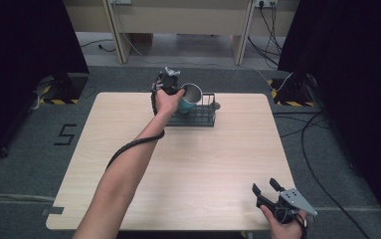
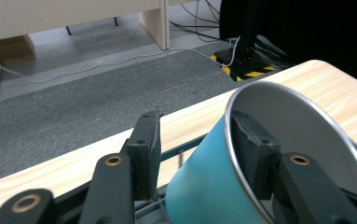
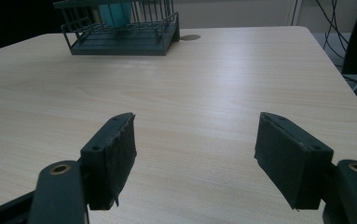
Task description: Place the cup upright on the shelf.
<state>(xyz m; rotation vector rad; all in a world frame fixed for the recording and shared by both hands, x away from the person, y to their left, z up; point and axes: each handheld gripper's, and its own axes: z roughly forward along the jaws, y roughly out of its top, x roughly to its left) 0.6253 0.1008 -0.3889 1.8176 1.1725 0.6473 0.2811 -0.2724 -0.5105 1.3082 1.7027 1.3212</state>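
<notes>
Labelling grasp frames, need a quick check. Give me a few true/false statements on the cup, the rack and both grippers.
1. The left gripper grips the teal cup by its wall, one pad inside the rim. True.
2. The cup stands upright on bare table. False: it is tilted, at the dark wire rack.
3. The right gripper is open and holds nothing. True.
4. The rack sits at the table's near edge. False: it is at the far edge.
5. The right gripper is touching the rack. False: it is at the near right corner, well apart.

Laboratory recording space, pale wooden surface on grey carpet, black curtains at both sides, hazard-striped stand bases, loose cables, taped floor numeral
</notes>
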